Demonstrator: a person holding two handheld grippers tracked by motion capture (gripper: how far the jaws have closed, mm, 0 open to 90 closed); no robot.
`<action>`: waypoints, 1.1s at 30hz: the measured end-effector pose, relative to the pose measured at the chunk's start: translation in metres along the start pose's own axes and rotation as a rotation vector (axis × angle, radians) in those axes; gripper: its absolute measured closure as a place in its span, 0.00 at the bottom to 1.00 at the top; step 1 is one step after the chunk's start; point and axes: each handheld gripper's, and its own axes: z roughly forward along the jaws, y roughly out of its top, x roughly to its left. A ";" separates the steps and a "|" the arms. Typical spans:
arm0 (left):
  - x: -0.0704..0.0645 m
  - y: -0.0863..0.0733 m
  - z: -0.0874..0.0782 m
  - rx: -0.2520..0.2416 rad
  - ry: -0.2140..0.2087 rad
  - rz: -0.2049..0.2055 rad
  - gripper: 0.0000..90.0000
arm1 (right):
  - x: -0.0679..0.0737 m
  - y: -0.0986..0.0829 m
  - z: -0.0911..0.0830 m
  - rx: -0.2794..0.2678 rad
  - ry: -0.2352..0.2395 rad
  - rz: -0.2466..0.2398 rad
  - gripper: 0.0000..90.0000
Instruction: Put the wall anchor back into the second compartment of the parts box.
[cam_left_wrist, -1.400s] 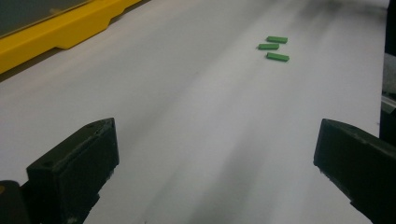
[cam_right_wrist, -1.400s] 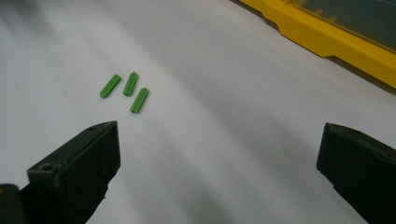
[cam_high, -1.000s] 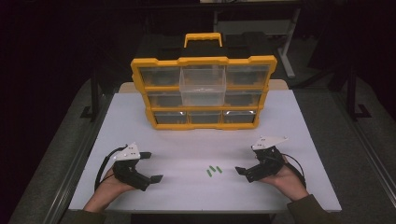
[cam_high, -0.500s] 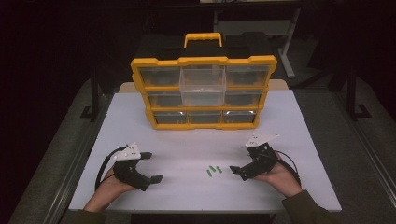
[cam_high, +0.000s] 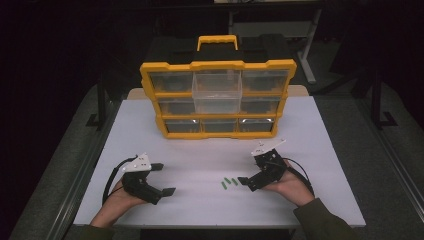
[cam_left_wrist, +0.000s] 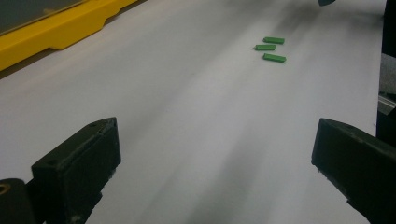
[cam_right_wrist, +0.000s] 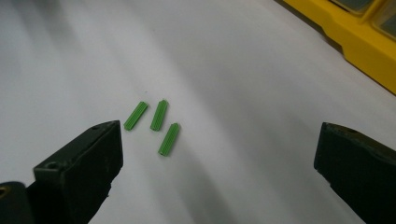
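Three small green ribbed plugs lie side by side on the white table, near the front. In the right gripper view the plugs sit just ahead of the left jaw. My right gripper stands open right beside them, its lower fingertip almost touching, with nothing held. At the front left my left gripper is open and empty, pointing toward the plugs, which lie far ahead of it. At the back stands a yellow drawer organizer, its clear middle drawer pulled out.
The white table has bare room between the organizer and both grippers. The organizer's yellow base edges the left gripper view, and its base also crosses the right gripper view's top right. Dark floor and table legs surround.
My right gripper has moved left toward the green plugs, now right next to them. The left gripper has stayed in place.
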 end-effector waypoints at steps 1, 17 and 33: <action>0.000 0.000 0.000 0.000 0.000 0.000 0.00 | 0.000 0.000 0.000 0.000 0.000 0.000 0.01; -0.001 0.000 0.002 -0.006 -0.008 -0.014 0.00 | 0.004 0.016 0.017 0.053 0.038 -0.020 0.22; -0.001 0.000 0.002 -0.012 -0.017 -0.004 0.00 | 0.011 0.021 0.036 0.136 0.064 -0.083 0.53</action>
